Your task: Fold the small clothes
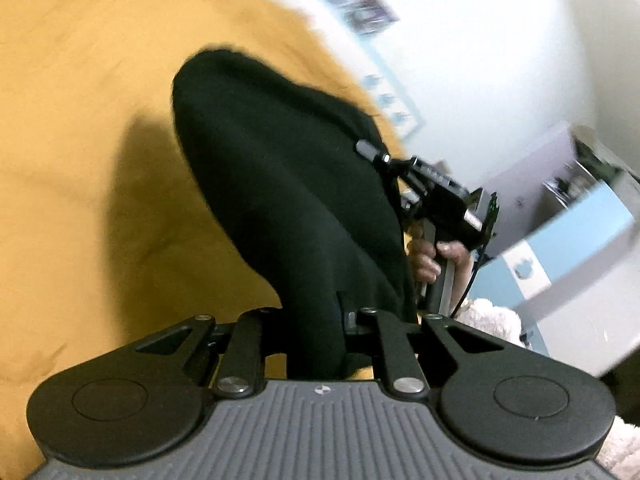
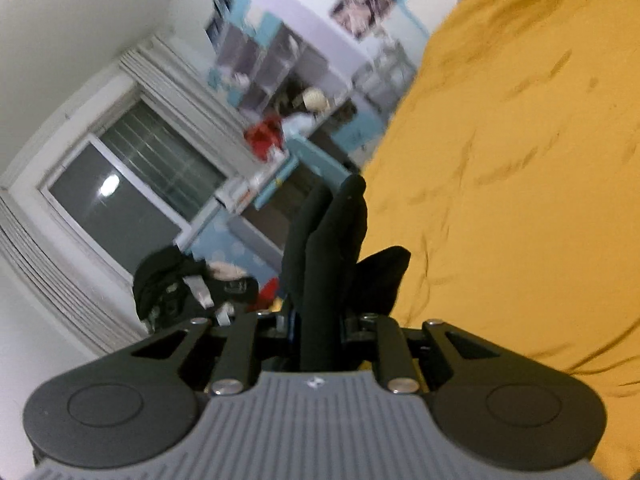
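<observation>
A small black garment [image 1: 288,184] hangs lifted above the yellow bed sheet [image 1: 80,120] and casts a shadow on it. My left gripper [image 1: 316,320] is shut on its near edge; the cloth covers the fingertips. The far right edge runs to my right gripper [image 1: 376,156], held by a person's hand [image 1: 428,260]. In the right wrist view the black garment [image 2: 332,248] rises in folds from between the shut jaws of my right gripper [image 2: 320,320], with the yellow sheet [image 2: 520,160] at the right.
Left of the bed are a window [image 2: 132,192], a shelf unit [image 2: 272,68] with small items, and a heap of dark clothes [image 2: 180,284]. A fluffy white thing [image 1: 492,316] and blue-and-white furniture [image 1: 580,232] lie past the bed's edge.
</observation>
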A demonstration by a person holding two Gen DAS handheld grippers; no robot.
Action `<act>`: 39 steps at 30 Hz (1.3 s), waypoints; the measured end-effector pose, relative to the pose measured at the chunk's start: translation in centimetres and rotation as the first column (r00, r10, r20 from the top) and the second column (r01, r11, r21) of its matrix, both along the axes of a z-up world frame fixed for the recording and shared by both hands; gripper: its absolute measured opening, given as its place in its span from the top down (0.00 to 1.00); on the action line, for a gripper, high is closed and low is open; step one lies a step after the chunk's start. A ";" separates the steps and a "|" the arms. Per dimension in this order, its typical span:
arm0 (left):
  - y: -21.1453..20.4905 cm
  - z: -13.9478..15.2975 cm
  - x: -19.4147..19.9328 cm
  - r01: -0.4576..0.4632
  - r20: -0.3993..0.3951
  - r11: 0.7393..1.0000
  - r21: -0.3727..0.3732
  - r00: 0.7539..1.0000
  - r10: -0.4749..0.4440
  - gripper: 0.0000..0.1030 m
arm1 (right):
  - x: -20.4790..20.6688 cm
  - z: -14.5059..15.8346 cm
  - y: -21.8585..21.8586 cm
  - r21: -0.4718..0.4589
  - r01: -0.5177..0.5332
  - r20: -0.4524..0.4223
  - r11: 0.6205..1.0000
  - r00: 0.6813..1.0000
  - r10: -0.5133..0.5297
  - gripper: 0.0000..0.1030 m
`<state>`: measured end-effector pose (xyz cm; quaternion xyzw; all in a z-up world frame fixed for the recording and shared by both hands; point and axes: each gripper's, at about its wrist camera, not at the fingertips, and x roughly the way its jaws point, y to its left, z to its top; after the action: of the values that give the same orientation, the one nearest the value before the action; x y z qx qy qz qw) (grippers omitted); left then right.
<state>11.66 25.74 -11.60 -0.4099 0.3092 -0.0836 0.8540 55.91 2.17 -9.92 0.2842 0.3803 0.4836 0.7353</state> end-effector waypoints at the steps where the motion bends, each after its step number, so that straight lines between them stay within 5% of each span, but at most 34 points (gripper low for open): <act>1: 0.5 -2.4 0.1 -0.014 -0.055 0.999 -0.035 0.998 0.012 0.83 | 0.5 -2.2 1.5 -0.015 -0.005 -0.033 1.000 0.999 0.005 0.87; 4: 1.0 -9.3 0.1 -0.036 -0.195 0.996 -0.083 0.981 0.019 0.85 | 1.2 -8.8 4.8 -0.125 -0.004 -0.128 0.992 0.992 -0.012 0.87; 6: 1.2 -10.7 -0.6 -0.036 -0.146 0.992 -0.122 0.989 0.018 0.84 | 1.3 -12.4 6.2 -0.238 0.016 -0.140 0.971 0.989 -0.050 0.83; 8: 1.4 -10.8 -0.7 -0.027 -0.134 0.988 -0.149 0.991 0.007 0.83 | 1.7 -15.0 5.1 -0.207 0.037 -0.206 0.978 0.975 -0.081 0.64; 11: 2.2 -10.3 -0.4 -0.001 -0.144 0.993 -0.122 0.989 -0.017 0.81 | 1.8 -14.6 4.7 -0.233 0.021 -0.169 0.972 0.984 -0.062 0.52; 14: 4.0 -9.0 -1.1 0.024 -0.180 0.996 -0.084 0.983 -0.039 0.75 | 0.9 -12.1 4.2 -0.351 0.059 -0.031 0.935 0.997 -0.075 0.37; 17: 4.5 -7.3 -3.6 -0.017 -0.204 0.998 -0.067 0.979 0.003 0.74 | -1.8 -9.1 2.2 -0.412 0.135 0.114 0.901 0.989 -0.096 0.39; 20: 4.3 -4.8 -5.0 -0.077 -0.203 0.996 0.044 0.975 0.085 0.70 | -6.5 -5.3 -0.6 -0.333 0.085 0.212 0.939 0.977 -0.013 0.39; 22: 3.7 -3.1 -4.9 -0.083 -0.148 0.990 0.110 0.984 0.099 0.70 | -10.4 -3.7 -1.9 -0.286 0.024 0.261 0.958 0.964 0.054 0.39; 26: 3.0 -2.4 -2.4 -0.079 -0.035 0.993 0.086 0.996 0.083 0.62 | -16.6 -3.0 -0.5 -0.333 -0.047 0.363 0.942 0.915 0.174 0.44; 30: 2.3 -4.5 0.6 -0.050 -0.078 0.996 0.068 0.995 0.055 0.62 | -18.1 -8.0 -1.1 -0.506 -0.002 0.273 0.862 0.948 0.162 0.56; 34: 2.0 -6.8 1.5 -0.013 -0.143 0.998 0.063 0.990 0.022 0.68 | -18.8 -10.5 -3.6 -0.536 0.007 0.278 0.844 0.946 0.169 0.55; 39: 2.1 -5.6 0.8 -0.014 -0.117 1.000 0.017 0.993 0.016 0.68 | -18.2 -9.5 -4.0 -0.519 0.007 0.228 0.855 0.965 0.131 0.53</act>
<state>12.42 27.86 -17.16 -0.4098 0.3562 -0.0505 0.8383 37.74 -1.83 -19.41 -0.0003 0.4071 0.4202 0.8110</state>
